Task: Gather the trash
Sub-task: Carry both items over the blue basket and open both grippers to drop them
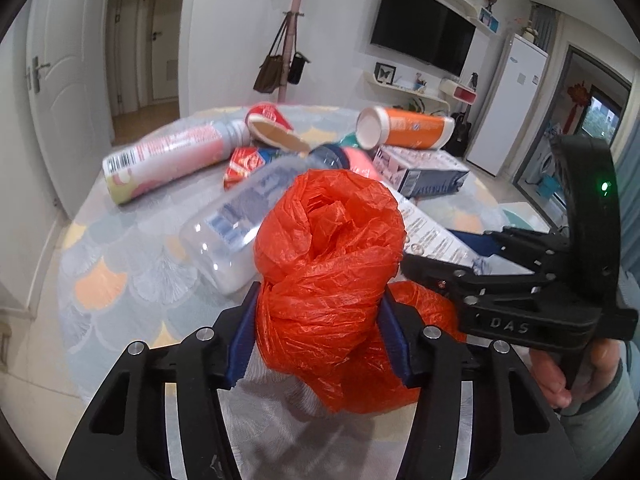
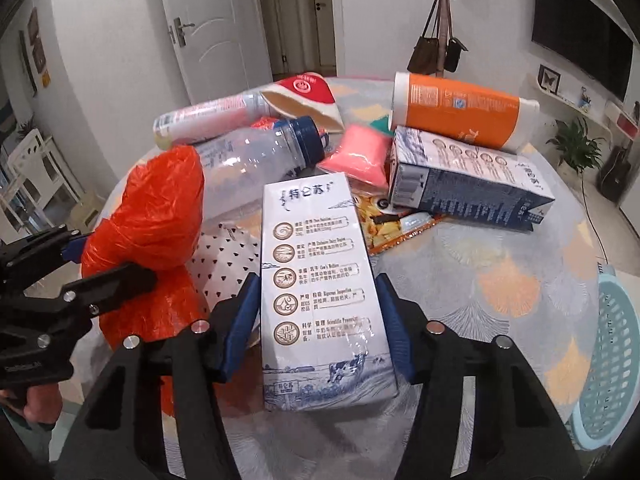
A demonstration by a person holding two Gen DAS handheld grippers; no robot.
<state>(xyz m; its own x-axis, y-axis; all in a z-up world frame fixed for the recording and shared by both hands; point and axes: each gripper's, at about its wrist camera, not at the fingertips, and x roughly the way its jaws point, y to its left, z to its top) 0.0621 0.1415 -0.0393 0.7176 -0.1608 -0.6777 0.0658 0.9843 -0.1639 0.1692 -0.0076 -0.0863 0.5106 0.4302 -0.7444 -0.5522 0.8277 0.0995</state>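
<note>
the round table point(image 2: 500, 248) with its pastel scallop-pattern cloth is mostly hidden under litter. the left gripper point(image 1: 318, 320) pinches a crinkled orange plastic bag point(image 1: 328, 240), whose lower part is cut off. the right gripper point(image 2: 316, 320) clamps a white rectangular milk carton point(image 2: 316, 264) lying at the table's near edge.

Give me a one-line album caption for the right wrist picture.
Right gripper clamps a milk carton amid table trash, beside the bag.
</note>
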